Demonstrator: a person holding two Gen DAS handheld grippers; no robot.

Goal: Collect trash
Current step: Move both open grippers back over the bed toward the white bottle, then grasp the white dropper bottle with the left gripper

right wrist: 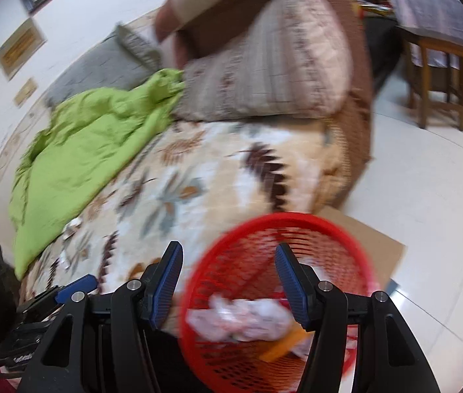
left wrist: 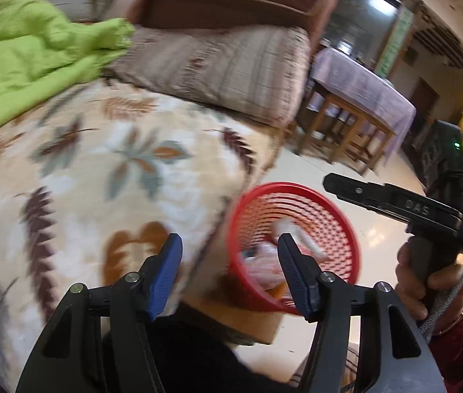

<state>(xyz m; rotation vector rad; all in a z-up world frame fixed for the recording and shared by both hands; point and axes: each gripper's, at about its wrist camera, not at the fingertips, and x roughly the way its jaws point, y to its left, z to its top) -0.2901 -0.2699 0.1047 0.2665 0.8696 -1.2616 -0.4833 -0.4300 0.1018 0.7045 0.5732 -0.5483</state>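
Observation:
A red mesh basket point(left wrist: 284, 187) stands on the floor beside the bed, with crumpled whitish plastic trash point(left wrist: 259, 257) inside. My left gripper point(left wrist: 230, 245) hovers open and empty over the bed's edge and the basket. To its right a hand holds my right gripper point(left wrist: 333, 183), seen from the side. In the right wrist view my right gripper point(right wrist: 228, 255) is open and empty above the basket point(right wrist: 284, 217), which holds crumpled plastic point(right wrist: 241, 317) and an orange scrap point(right wrist: 280, 347). Small paper scraps point(right wrist: 71, 227) lie on the blanket near the left gripper point(right wrist: 77, 286).
The bed carries a leaf-patterned blanket point(right wrist: 198, 177), a green cloth point(right wrist: 84, 150) and a striped pillow point(right wrist: 264, 65). Flat cardboard point(right wrist: 379, 245) lies under the basket on the pale tile floor. A wooden table point(left wrist: 356, 104) with a purple cover stands beyond.

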